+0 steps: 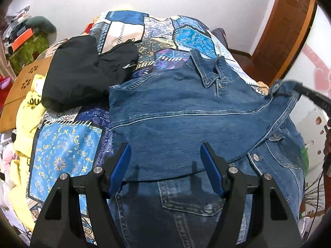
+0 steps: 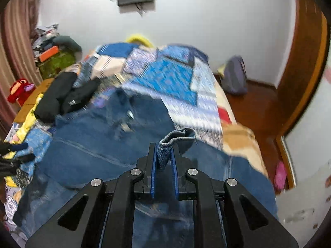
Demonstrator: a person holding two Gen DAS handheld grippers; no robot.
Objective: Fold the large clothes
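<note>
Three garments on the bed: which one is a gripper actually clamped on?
The denim jacket: the right gripper is shut on a fold of it. The black garment and yellow garment lie untouched at the side.

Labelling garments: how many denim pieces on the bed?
1 that I can tell: a denim jacket spread across the patchwork bedspread, one edge pinched in the right gripper. More could lie hidden under it; the black clothes aren't denim.

Blue denim jacket (image 1: 186, 111), collar up, on bed
</note>
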